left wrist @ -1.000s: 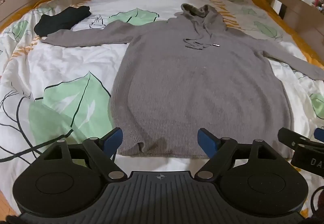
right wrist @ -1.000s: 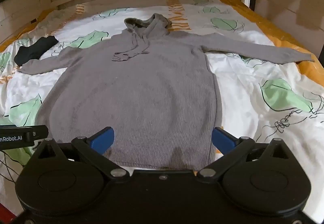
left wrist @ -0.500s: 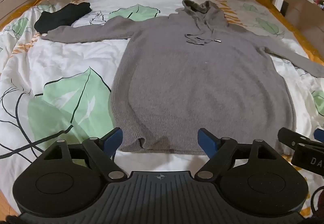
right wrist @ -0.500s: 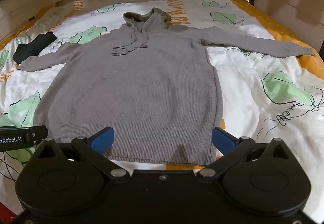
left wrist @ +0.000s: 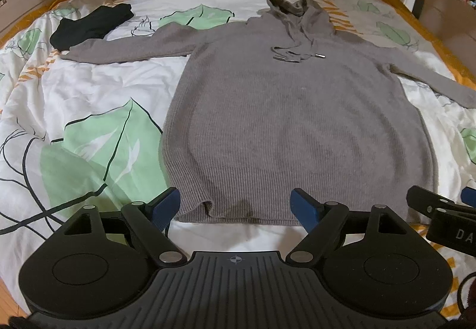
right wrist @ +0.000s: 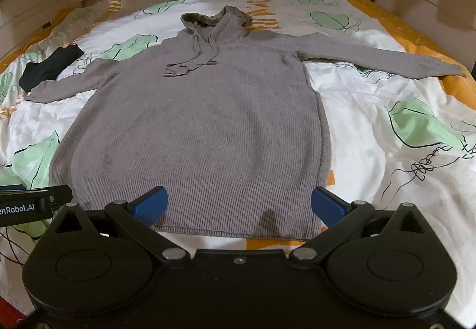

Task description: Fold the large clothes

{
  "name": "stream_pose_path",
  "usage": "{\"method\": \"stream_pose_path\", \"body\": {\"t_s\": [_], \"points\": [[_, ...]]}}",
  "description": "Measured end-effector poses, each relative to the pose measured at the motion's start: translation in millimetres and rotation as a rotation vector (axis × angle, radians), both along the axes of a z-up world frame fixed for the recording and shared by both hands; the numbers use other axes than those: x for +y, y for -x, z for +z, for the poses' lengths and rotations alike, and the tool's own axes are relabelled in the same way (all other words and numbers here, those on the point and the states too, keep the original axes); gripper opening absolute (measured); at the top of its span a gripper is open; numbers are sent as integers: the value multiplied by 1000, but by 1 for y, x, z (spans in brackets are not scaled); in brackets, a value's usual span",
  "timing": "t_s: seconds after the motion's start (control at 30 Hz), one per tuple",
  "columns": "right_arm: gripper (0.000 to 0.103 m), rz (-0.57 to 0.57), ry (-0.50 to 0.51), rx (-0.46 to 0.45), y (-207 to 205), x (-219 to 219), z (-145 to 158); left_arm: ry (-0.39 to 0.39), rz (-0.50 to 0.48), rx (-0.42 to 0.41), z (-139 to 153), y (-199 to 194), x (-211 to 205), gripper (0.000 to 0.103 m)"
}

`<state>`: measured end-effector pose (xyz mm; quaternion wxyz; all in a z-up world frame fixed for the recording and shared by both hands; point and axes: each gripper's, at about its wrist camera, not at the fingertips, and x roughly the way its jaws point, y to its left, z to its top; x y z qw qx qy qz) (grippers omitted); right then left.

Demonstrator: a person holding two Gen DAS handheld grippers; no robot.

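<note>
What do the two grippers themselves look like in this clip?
Both are matte black. The left gripper and right gripper each have blue finger pads, two round discs, linkage bars with silver pivot pins and a ribbed centre plate. White lettering marks their sides. A thin black cable trails nearby.

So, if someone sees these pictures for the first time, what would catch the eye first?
First the large grey hooded sweater, spread flat in the middle of the bed with both sleeves stretched out sideways. Next the white bedcover with big green leaf prints, and a small black garment lying by the end of one sleeve. Near the hem, the left gripper and right gripper are both open.
</note>
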<state>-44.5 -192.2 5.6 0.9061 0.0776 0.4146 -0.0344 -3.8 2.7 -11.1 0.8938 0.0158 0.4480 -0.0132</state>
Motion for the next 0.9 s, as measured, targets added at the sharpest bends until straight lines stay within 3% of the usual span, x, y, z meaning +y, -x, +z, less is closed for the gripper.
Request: {"method": "stream_pose_path", "body": {"t_s": [0.9], "points": [[102,10,-6,10,-4,1,2,-16,-8,7,-1,-3,-1,81]]}}
